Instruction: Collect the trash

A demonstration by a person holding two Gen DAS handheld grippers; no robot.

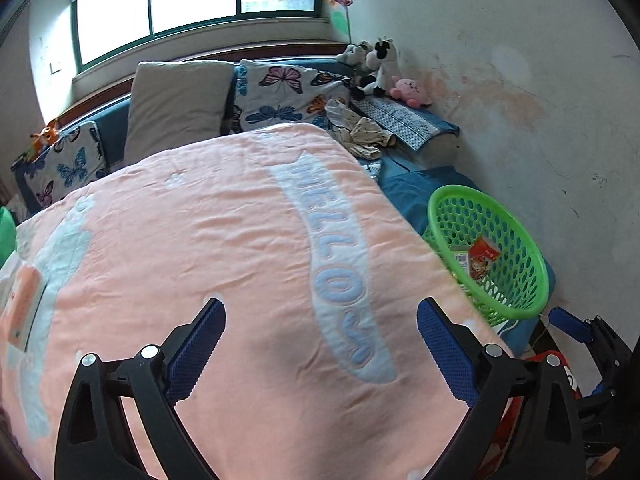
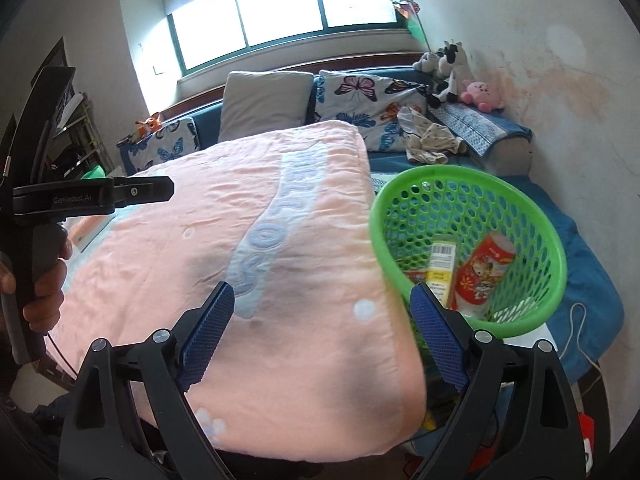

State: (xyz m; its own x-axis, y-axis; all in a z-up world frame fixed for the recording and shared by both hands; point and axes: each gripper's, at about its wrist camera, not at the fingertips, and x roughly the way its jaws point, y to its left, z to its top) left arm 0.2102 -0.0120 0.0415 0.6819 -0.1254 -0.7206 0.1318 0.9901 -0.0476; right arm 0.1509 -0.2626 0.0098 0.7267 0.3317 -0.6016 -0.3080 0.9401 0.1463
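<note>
Partly hidden: red can (image 2: 482, 274) behind basket (image 2: 472, 184) rim; both tools released, empty.

Bed with pink blanket (image 1: 208, 240) lettered in pale blue; grey pillow (image 1: 176, 104) and butterfly-print pillow (image 1: 280, 96) at its head — plush cow (image 1: 382, 66) and pink plush toy (image 1: 410, 88) beside the stained wall (image 1: 500, 100); window (image 1: 192, 0) above.

My two wrist views: both angled down over pink blanket (image 1: 240, 240), facing window (image 2: 280, 8); shared: green basket (image 2: 400, 200).
</note>
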